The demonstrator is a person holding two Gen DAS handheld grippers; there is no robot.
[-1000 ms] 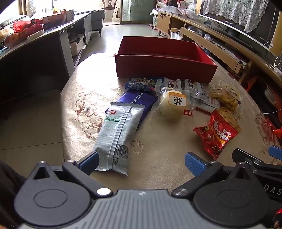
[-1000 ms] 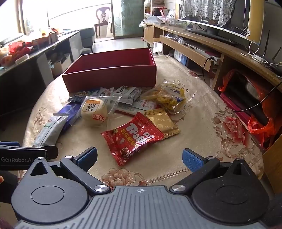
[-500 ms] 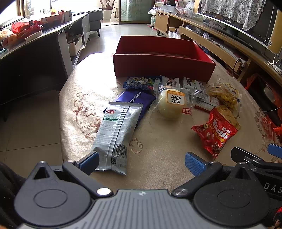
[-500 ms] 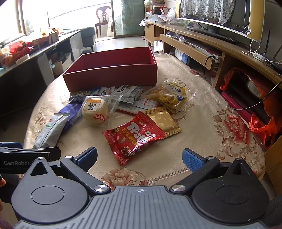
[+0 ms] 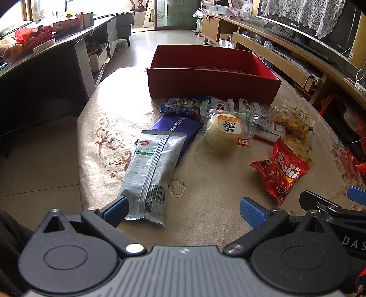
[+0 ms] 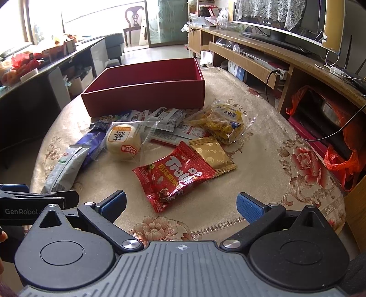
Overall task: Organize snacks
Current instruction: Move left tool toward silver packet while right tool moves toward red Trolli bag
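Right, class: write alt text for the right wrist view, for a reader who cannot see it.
Open right gripper hovers empty over a red Trolli candy bag on a floral tablecloth. Beyond lie a gold foil packet, a wrapped round bun, other snacks and an empty red cardboard box.

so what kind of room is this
Most likely a home living room: a large TV with a lace cover on a long wooden media unit, a dining chair by glass doors, and a round table with a floral cloth.
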